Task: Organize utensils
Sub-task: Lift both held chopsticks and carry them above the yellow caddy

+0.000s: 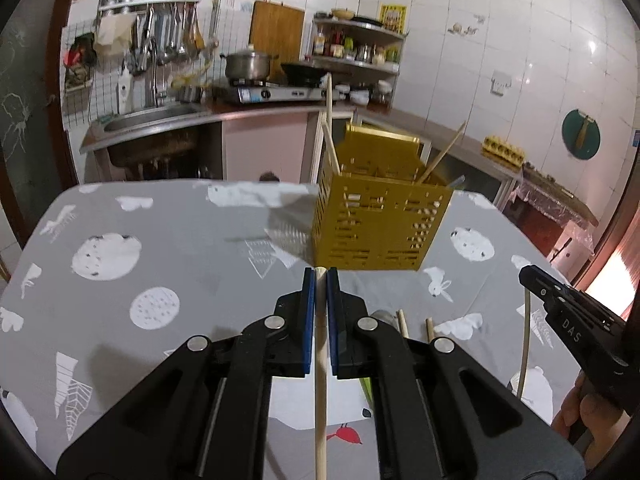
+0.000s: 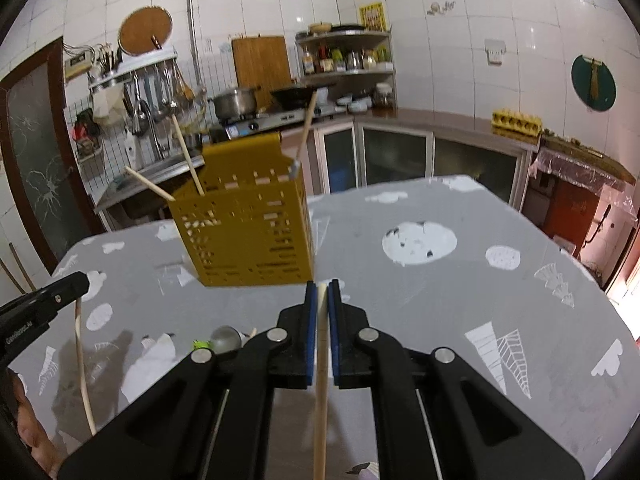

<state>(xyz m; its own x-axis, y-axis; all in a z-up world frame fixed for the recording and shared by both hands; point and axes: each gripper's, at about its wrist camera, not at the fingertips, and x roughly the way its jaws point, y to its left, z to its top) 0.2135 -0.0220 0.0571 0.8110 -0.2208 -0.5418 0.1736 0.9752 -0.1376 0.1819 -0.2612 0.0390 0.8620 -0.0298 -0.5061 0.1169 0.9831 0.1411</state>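
Note:
A yellow perforated utensil holder (image 1: 380, 220) stands on the grey patterned table (image 1: 160, 240) with several chopsticks leaning in it; it also shows in the right wrist view (image 2: 248, 236). My left gripper (image 1: 321, 276) is shut on a wooden chopstick (image 1: 321, 380) that hangs down between its blue pads, just in front of the holder. My right gripper (image 2: 322, 288) is shut on another wooden chopstick (image 2: 321, 392), just right of the holder's near corner. Each gripper appears at the edge of the other's view, the right gripper (image 1: 532, 278) and the left gripper (image 2: 76, 284).
Two more chopsticks (image 1: 416, 324) and a metal spoon (image 2: 224, 338) with a small green item lie on the table behind the grippers. A kitchen counter with sink (image 1: 152, 120), stove and pots runs along the back wall. The table's far edge lies just beyond the holder.

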